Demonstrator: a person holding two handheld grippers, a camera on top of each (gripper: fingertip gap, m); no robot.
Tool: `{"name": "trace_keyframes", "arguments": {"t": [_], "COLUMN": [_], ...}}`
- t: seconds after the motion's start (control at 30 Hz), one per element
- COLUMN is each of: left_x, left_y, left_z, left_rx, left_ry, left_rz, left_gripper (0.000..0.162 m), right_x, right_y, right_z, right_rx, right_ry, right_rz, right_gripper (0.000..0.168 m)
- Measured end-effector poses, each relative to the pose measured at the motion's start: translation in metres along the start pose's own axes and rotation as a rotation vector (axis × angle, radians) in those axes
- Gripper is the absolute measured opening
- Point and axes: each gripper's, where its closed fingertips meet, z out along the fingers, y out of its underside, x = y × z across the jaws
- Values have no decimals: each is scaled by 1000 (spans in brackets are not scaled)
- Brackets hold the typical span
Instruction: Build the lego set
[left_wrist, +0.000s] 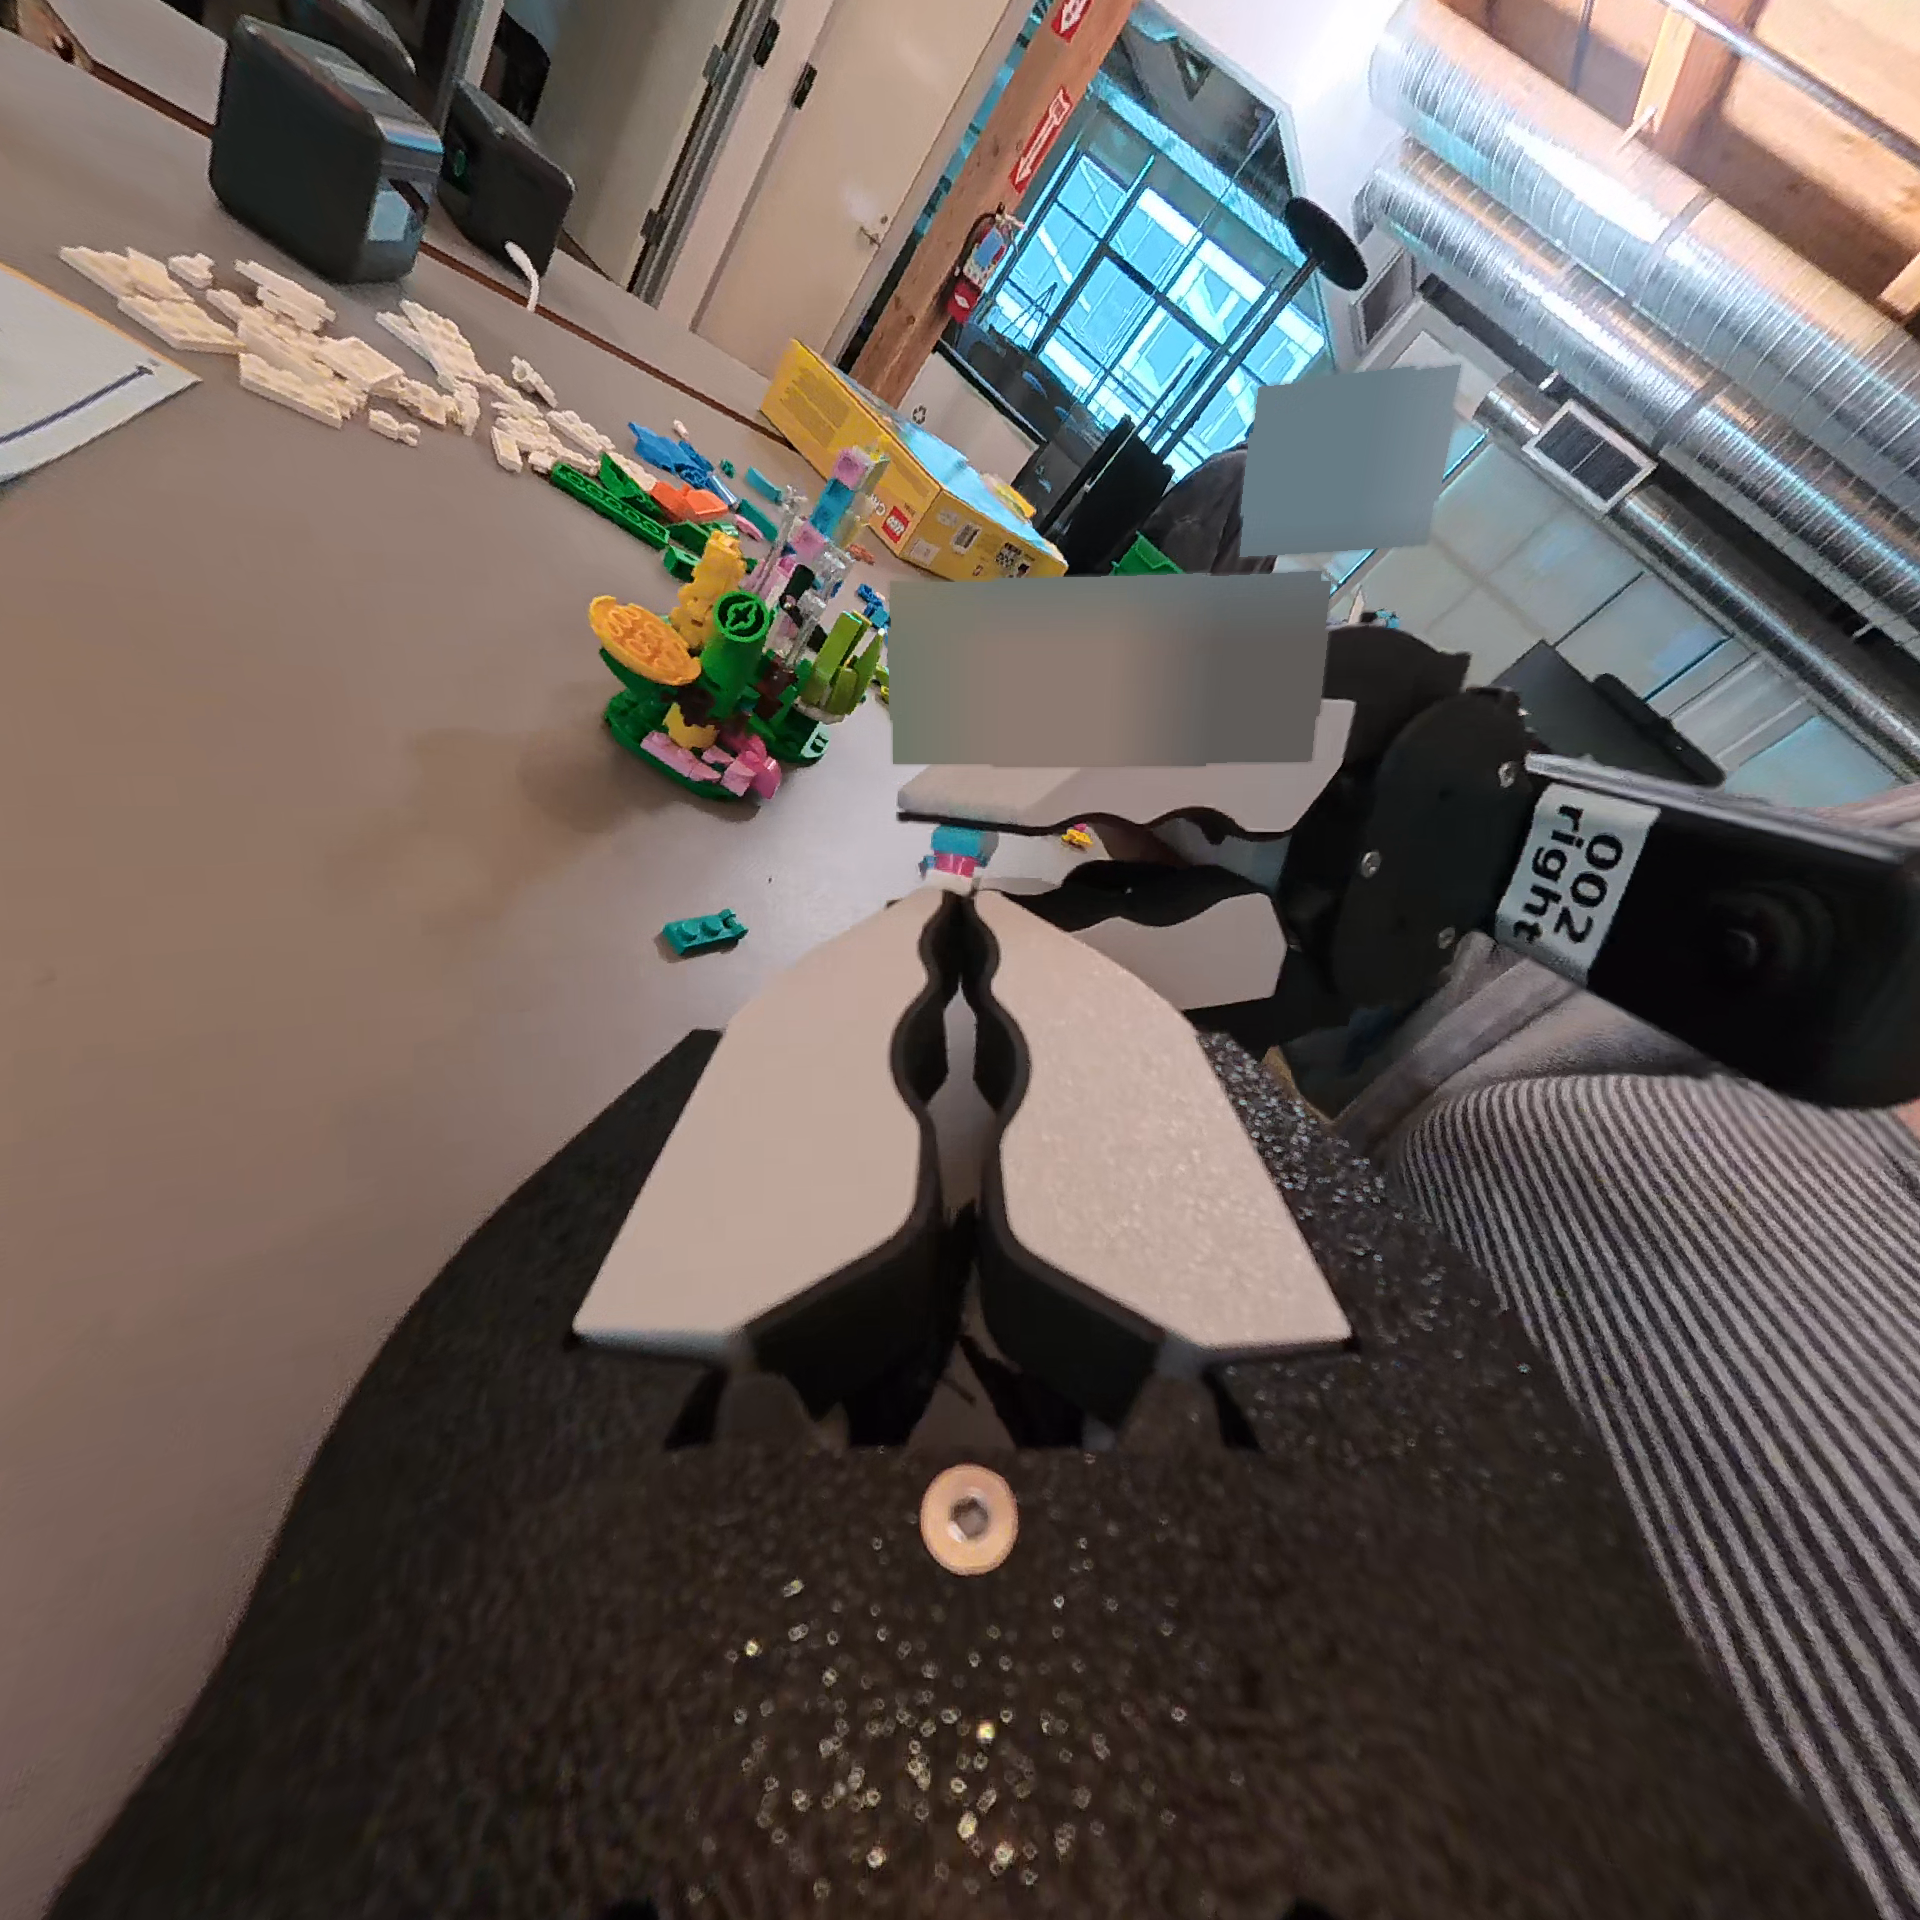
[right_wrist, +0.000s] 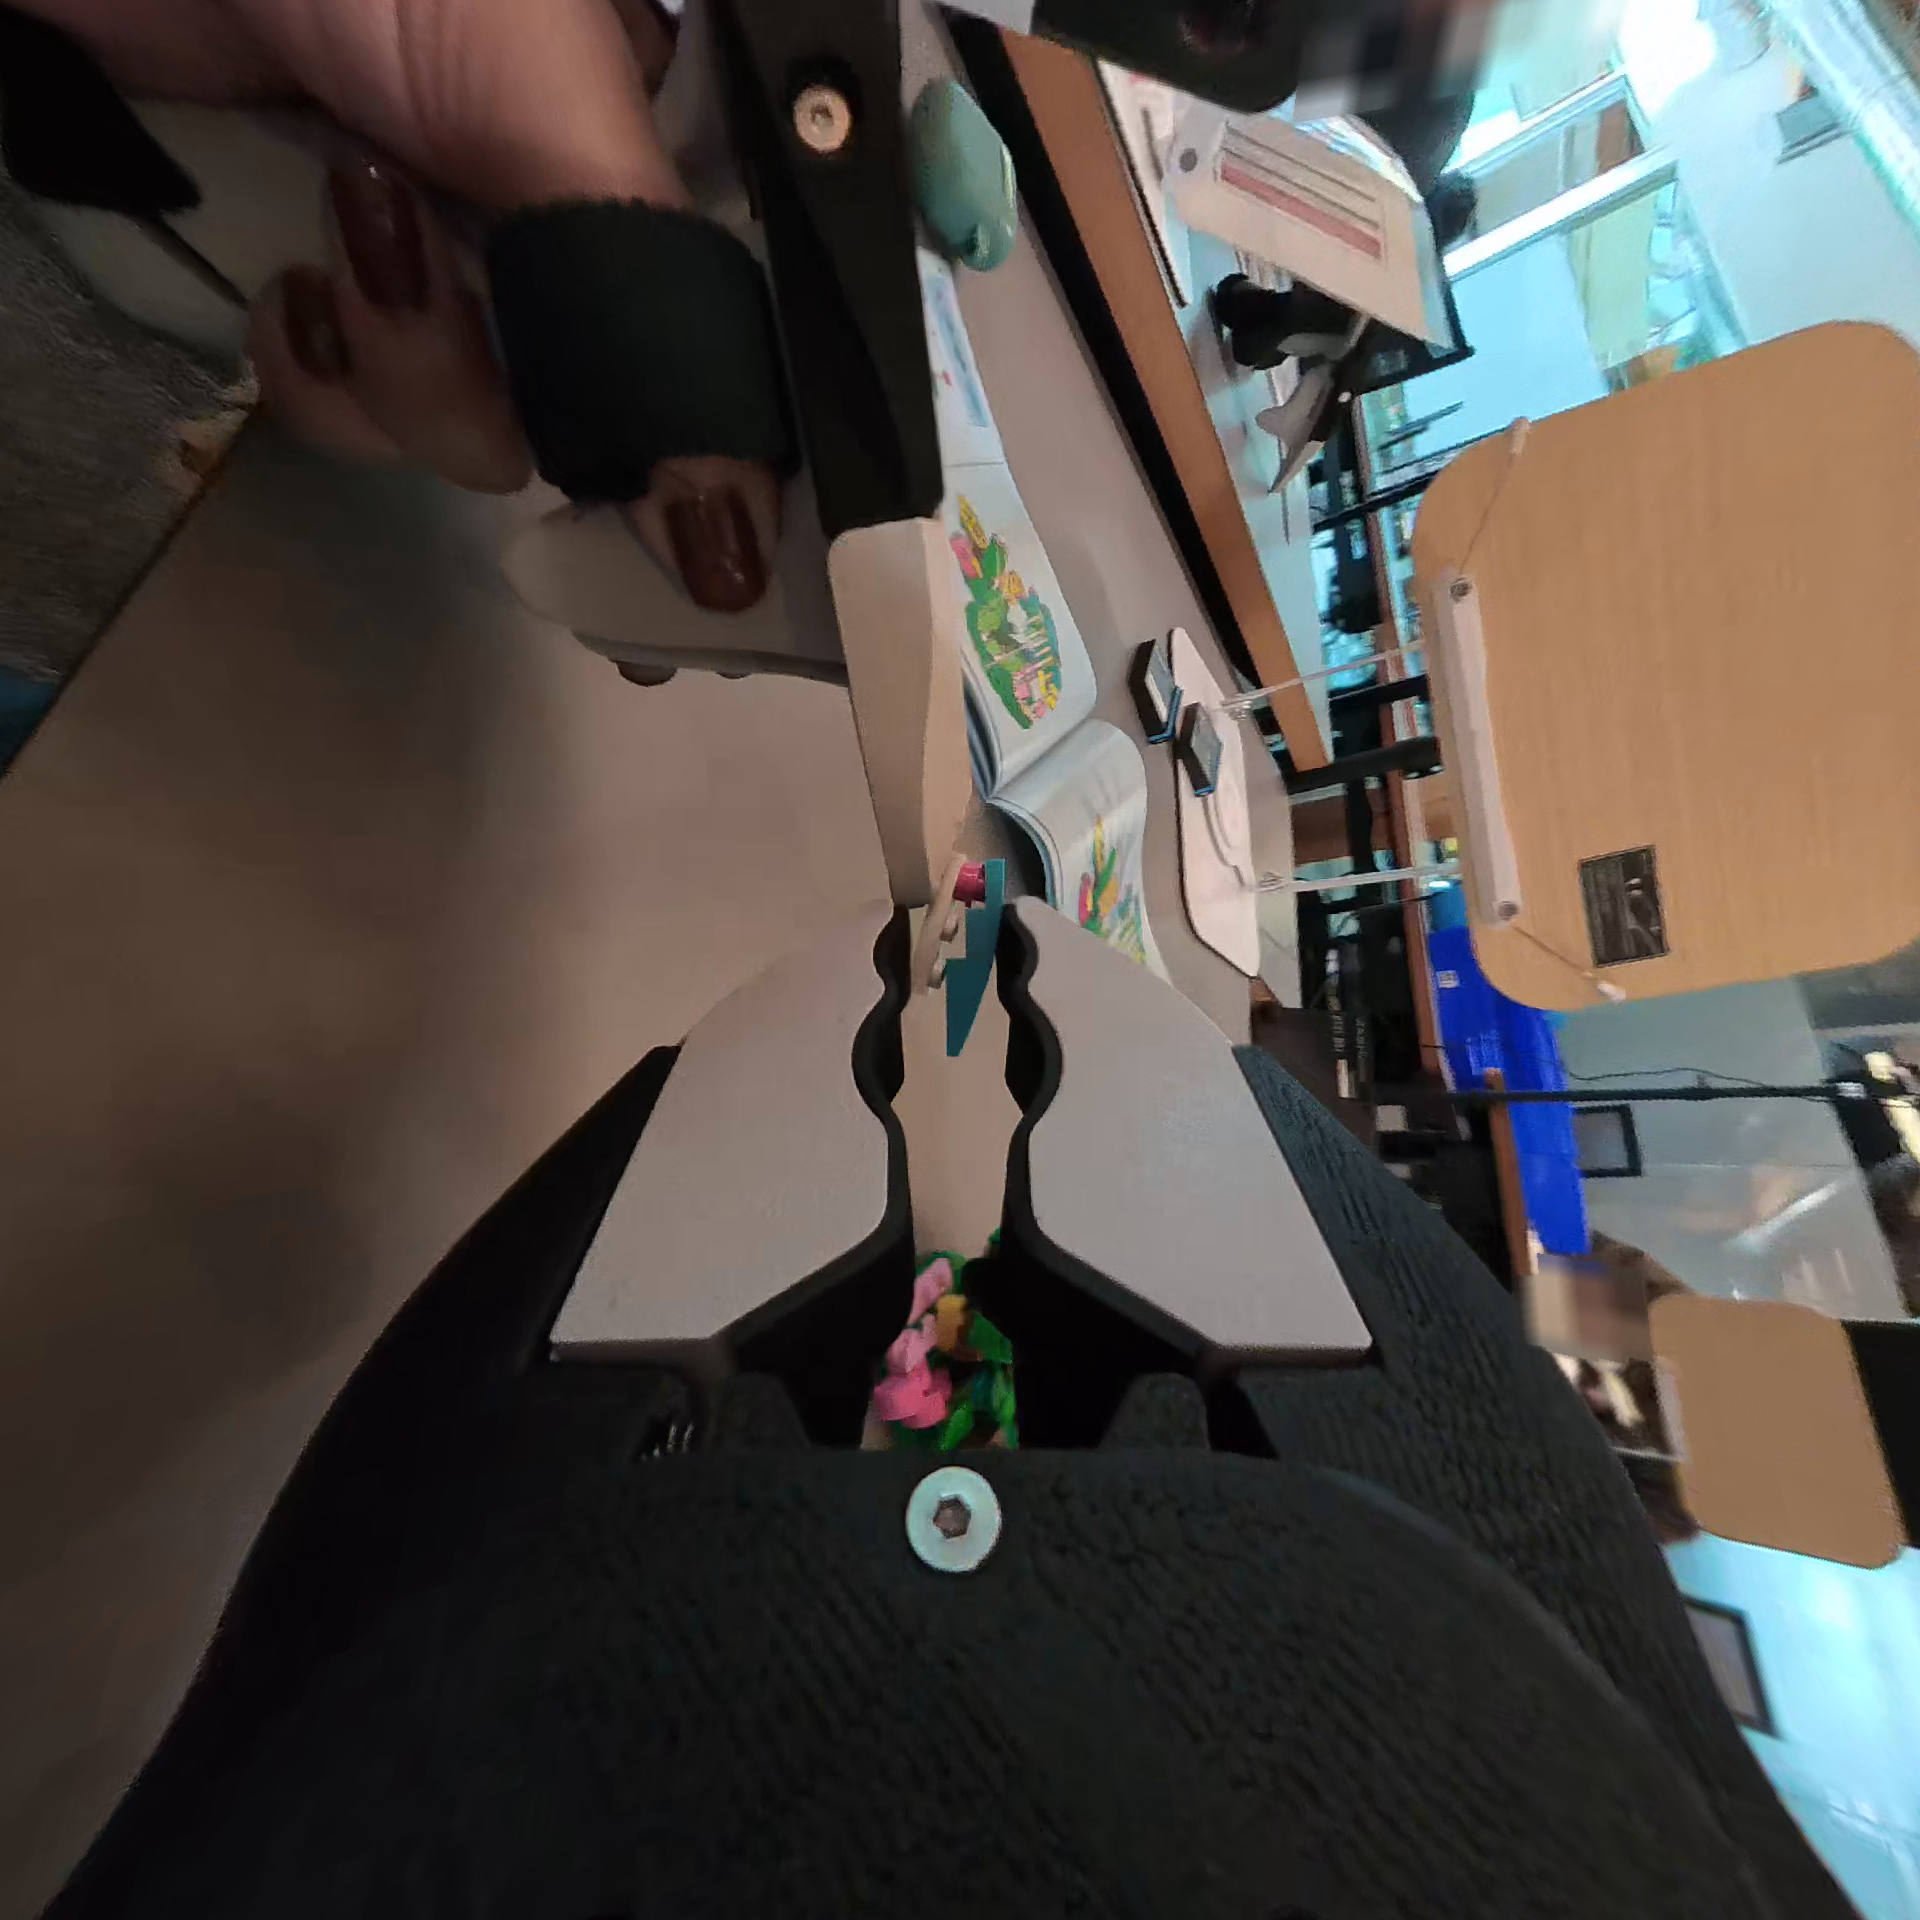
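My left gripper (left_wrist: 958, 902) is shut on a small white piece at its tips. My right gripper (right_wrist: 958, 920) comes in from the right and meets it tip to tip. It is shut on a teal piece (right_wrist: 975, 971) joined to a tan plate with a pink stud (right_wrist: 948, 920). This small assembly (left_wrist: 961, 847) shows pink and light blue in the left wrist view. One left gripper finger (right_wrist: 904, 707) touches the plate from above. The flower model (left_wrist: 717, 686) on its green base stands on the table beyond; it also shows under the right gripper (right_wrist: 945, 1361).
A white brick pile (left_wrist: 281, 332), loose coloured pieces (left_wrist: 665, 488) and a yellow box (left_wrist: 914, 478) lie at the back. A teal plate (left_wrist: 704, 930) lies near my left tips. An open instruction booklet (right_wrist: 1029, 665) lies ahead of the right gripper. A striped sleeve (left_wrist: 1662, 1351) is at right.
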Motion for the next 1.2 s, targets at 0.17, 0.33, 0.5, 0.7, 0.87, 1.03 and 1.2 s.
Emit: {"name": "trace_keyframes", "arguments": {"t": [0.17, 0.33, 0.5, 0.7, 0.87, 1.03, 1.2], "left_x": [0, 4, 13, 14, 14, 9, 10], "left_y": [5, 9, 14, 13, 11, 11, 7], "left_z": [1, 2, 5, 4, 3, 2, 1], "left_rx": [-48, -103, -120, -111, -98, -104, -73], "left_ry": [5, 47, 140, 156, 158, 82, 89], "left_rz": [30, 10, -76, -103, -115, -21, -6], "left_gripper": [0, 19, 22, 16, 21, 7, 6], "right_x": [-3, -8, -10, -9, -10, -9, -6], "right_y": [2, 0, -3, -4, -3, -4, -6], "right_z": [-4, -12, -16, -18, -17, -17, -17], "right_rx": [58, 130, 160, 168, 157, 156, 167], "right_ry": [-73, -156, -183, -185, -161, -151, -158], "right_rz": [4, -19, -40, -75, -140, -122, 2], "right_gripper": [12, 12, 12, 12, 12, 11, 12]}}
